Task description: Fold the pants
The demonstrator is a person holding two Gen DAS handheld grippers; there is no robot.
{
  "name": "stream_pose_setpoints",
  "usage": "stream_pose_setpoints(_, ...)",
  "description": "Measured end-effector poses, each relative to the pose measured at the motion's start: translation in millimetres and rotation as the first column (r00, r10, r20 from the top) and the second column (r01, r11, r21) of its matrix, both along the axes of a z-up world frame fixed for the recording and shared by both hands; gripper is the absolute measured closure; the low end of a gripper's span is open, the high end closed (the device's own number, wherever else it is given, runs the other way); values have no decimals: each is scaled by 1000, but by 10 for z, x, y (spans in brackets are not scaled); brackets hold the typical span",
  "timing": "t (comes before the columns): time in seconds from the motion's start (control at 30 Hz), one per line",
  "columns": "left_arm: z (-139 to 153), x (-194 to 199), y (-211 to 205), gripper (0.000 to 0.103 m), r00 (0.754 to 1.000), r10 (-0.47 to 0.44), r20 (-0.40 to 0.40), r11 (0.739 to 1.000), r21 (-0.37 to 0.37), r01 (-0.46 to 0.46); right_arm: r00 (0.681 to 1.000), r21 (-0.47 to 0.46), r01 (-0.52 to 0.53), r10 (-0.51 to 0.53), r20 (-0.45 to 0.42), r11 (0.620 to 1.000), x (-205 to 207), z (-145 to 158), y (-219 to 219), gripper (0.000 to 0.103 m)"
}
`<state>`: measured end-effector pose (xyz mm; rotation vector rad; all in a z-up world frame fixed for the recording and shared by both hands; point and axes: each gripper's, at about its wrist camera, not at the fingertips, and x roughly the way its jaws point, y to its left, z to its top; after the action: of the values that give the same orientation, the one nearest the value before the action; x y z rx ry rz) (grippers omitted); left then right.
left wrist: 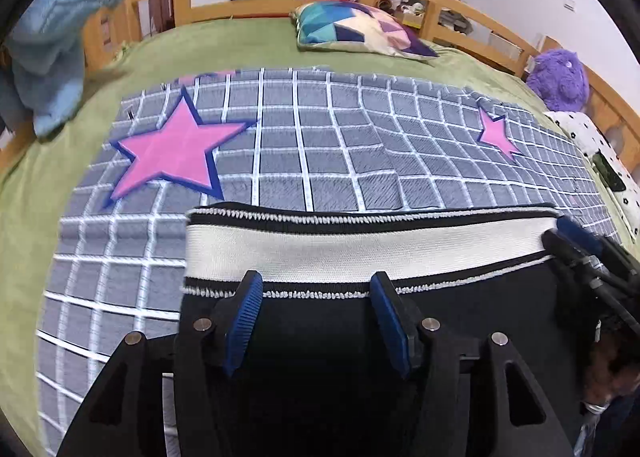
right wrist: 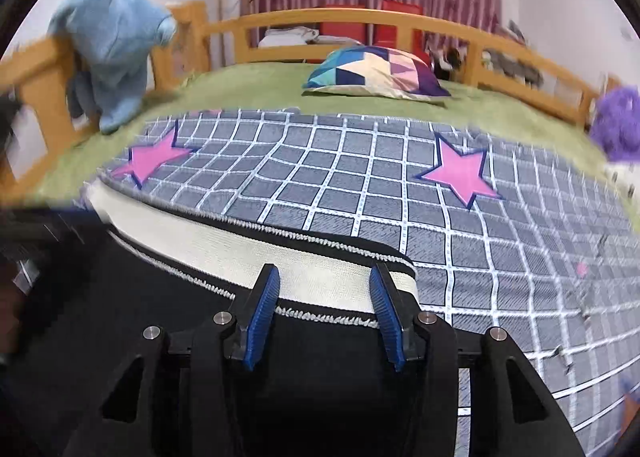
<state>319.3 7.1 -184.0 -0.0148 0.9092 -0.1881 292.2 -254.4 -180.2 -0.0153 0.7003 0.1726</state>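
Note:
Black pants with a wide white waistband (left wrist: 360, 245) lie flat on a grey checked blanket. My left gripper (left wrist: 316, 281) hovers over the left part of the waistband with its blue pads apart and nothing pinched between them. In the right wrist view the same waistband (right wrist: 224, 245) runs off to the left. My right gripper (right wrist: 324, 273) stands open over its right end, near the corner of the pants. The right gripper's fingers (left wrist: 576, 241) also show at the waistband's right end in the left wrist view. The pant legs are hidden below both cameras.
The blanket (left wrist: 360, 145) with pink stars covers a green bedsheet (left wrist: 240, 45). A patterned pillow (left wrist: 360, 29) lies at the back. A blue garment (right wrist: 112, 53) hangs on the wooden bed rail (right wrist: 320, 19). A purple plush toy (left wrist: 560, 77) sits at the right.

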Motion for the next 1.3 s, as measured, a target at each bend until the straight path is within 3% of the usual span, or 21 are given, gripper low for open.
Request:
stream_pose_setpoints(0.13, 21, -1, 14, 48, 1000, 11, 9, 1000, -17, -11, 999, -28, 12, -12, -31, 1000, 164, -23, 1, 58)
stream_pose_setpoints(0.27, 42, -217, 94, 46, 999, 9, -46, 1000, -10, -9, 999, -34, 12, -13, -38, 999, 121, -5, -18, 58)
stream_pose_setpoints(0.37, 37, -572, 195, 45, 996, 2, -84, 1000, 18, 0, 999, -71, 41, -43, -28, 997, -153, 30, -35, 51)
stream_pose_setpoints(0.43, 39, -810, 265, 45, 997, 13, -77, 999, 32, -11, 997, -34, 49, -51, -59, 998, -371, 3, -120, 51)
stream_pose_setpoints(0.6, 30, -1444, 480, 44, 995, 70, -73, 998, -3, -70, 994, 67, 66, -59, -95, 996, -960, -43, -299, 51)
stream_pose_setpoints(0.73, 3, -1851, 556, 44, 993, 94, -66, 994, -46, -97, 990, 48, 70, -63, -125, 996, -1413, -92, -308, 51)
stream_pose_setpoints(0.83, 10, -2028, 499, 44, 994, 91, -67, 996, -15, -92, 982, 24, 67, -62, -179, 997, -1663, -194, -298, 52)
stream_pose_setpoints(0.93, 163, -2198, 361, 44, 995, 72, -67, 997, 38, -69, 979, 32, 80, -72, -191, 996, -1888, -208, -331, 59)
stream_pose_setpoints(1.1, 645, -2547, 103, 43, 999, 37, 31, 999, 32, -38, 992, 26, 94, -91, -92, 995, -2262, 323, -277, 56)
stream_pose_setpoints(1.17, 819, -2658, 24, 41, 997, 47, 57, 999, 10, -47, 994, 25, 102, -102, -31, 994, -2434, 600, -247, 46)
stream_pose_setpoints(1.3, 1132, -2904, -103, 36, 992, 54, 113, 999, -16, -52, 993, 19, 111, -112, 41, 994, -2710, 1016, -233, 36)
